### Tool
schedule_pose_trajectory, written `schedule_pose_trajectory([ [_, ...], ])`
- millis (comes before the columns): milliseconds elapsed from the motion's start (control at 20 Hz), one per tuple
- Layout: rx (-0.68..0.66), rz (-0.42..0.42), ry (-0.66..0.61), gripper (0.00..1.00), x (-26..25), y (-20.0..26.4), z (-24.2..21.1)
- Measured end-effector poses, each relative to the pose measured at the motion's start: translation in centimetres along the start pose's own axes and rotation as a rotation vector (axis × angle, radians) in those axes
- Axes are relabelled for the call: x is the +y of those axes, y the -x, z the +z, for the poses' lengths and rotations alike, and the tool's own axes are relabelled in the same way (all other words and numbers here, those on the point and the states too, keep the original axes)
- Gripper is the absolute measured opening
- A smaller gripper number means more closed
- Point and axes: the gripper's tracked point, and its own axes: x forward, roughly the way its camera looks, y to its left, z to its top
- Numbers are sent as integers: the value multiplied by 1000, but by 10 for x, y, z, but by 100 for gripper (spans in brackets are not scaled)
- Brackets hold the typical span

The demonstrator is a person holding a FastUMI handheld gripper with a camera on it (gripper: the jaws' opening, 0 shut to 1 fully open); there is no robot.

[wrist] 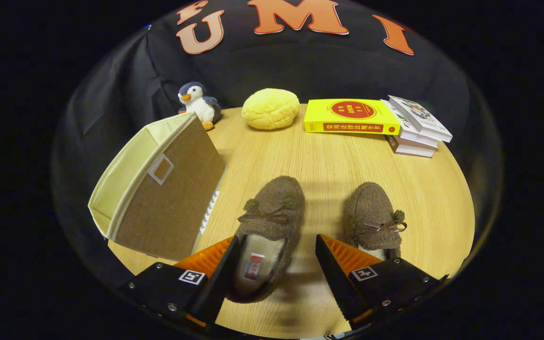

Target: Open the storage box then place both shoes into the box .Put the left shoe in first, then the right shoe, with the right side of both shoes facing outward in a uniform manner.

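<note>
The heel of the left shoe point(268, 226) is partly covered by the left finger, and its rim there is blurred. The heel of the right shoe point(376, 219) is hidden behind the right finger. The inside of the box point(158, 189) is seen only in part, along its pale lining; whether a lid is fitted cannot be told.

Both shoes are laid on the table point(338, 165) with toes pointed away from the gripper point(276, 245), long axes roughly in line with the fingers. They are set side by side, apart from each other. Each is made of brown fuzzy fabric with a small bow on the vamp; a pale lining and a label are seen inside the left shoe.

The fingers are spread wide. The left shoe's heel lies between them, with no pinch made; the right shoe lies just beyond the right finger.

The box is stood beside the left shoe, its brown woven wall faced toward the shoes.
</note>
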Motion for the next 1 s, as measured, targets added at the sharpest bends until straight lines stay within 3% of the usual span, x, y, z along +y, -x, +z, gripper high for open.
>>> schedule_pose_trajectory([
  [150, 34, -13, -27, 89, -8, -19, -5],
  [350, 58, -17, -56, 69, -8, -41, -2],
  [450, 127, -21, -83, 54, -7, -51, -16],
  [600, 140, -54, -138, 15, -15, -52, -15],
  [750, 136, -8, -201, 5, -3, -40, -9],
  [1000, 116, 36, -228, 4, 25, 4, 29],
])
